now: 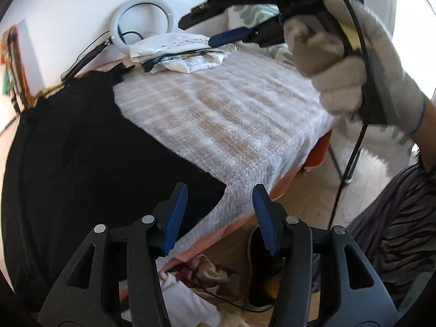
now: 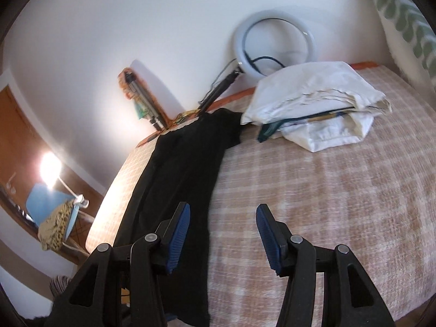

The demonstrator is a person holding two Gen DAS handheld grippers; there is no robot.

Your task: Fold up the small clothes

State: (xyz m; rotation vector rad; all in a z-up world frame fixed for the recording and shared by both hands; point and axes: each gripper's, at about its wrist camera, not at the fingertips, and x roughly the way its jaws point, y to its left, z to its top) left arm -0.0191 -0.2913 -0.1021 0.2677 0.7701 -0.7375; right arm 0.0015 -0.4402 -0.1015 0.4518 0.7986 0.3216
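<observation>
A black garment [image 1: 81,150] lies spread on the left part of the checked bed cover [image 1: 218,114]. It also shows in the right wrist view [image 2: 179,179] as a long strip running toward the wall. My left gripper [image 1: 219,219] is open and empty above the bed's near edge, just right of the garment. My right gripper [image 2: 222,237] is open and empty above the garment's right edge. In the left wrist view a gloved hand [image 1: 351,62] holds the right gripper high over the bed, one blue fingertip [image 1: 231,36] showing.
A pile of folded white clothes [image 2: 316,109] lies at the back of the bed, with a ring light [image 2: 275,41] against the wall behind it. More clothes [image 1: 196,294] lie on the floor below the bed edge. A chair [image 2: 51,212] stands at the left.
</observation>
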